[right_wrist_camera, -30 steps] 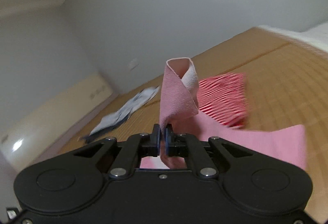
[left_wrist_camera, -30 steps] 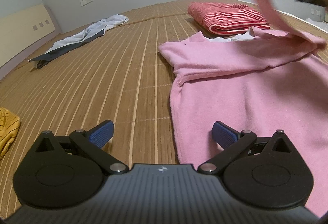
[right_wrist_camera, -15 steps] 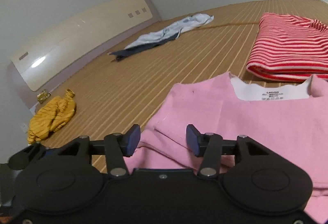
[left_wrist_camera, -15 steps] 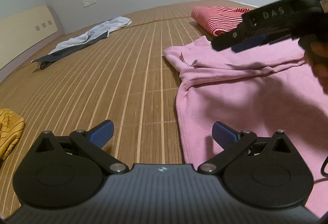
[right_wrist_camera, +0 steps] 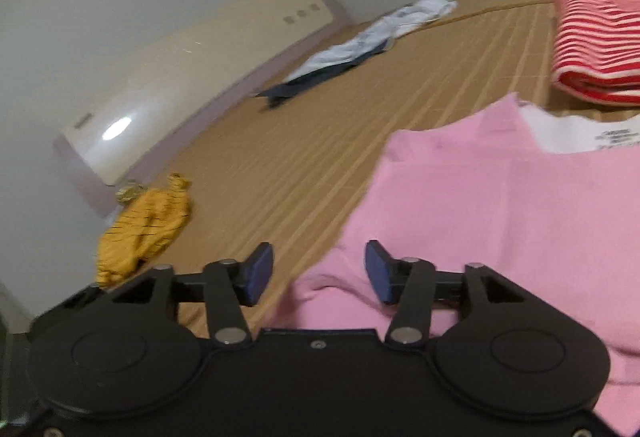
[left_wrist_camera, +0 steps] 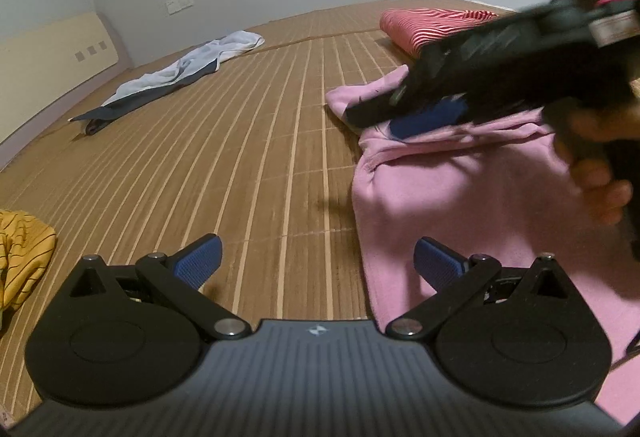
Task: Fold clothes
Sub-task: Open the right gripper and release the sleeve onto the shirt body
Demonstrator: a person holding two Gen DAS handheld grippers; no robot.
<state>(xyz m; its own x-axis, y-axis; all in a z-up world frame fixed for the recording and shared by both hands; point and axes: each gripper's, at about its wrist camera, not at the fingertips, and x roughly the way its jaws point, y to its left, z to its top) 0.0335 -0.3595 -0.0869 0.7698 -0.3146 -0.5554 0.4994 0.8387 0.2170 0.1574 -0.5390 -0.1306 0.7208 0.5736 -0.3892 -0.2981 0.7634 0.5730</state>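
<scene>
A pink shirt lies spread on the bamboo mat, its sleeve folded across the chest. The left gripper hovers open over the shirt's left edge, holding nothing. In the right wrist view the pink shirt fills the right side, its white neck label showing. The right gripper is open above the shirt's near edge, empty. From the left wrist view, the right gripper appears blurred above the folded sleeve, held by a hand.
A folded red-and-white striped garment lies behind the pink shirt. A white and dark blue garment lies crumpled at the far left. A yellow striped garment sits near the left edge. A cream headboard runs along the wall.
The right gripper let go of the pink sleeve it held raised, opened, and came down low over the shirt. The sleeve now lies folded across the shirt. The left gripper stayed open.
</scene>
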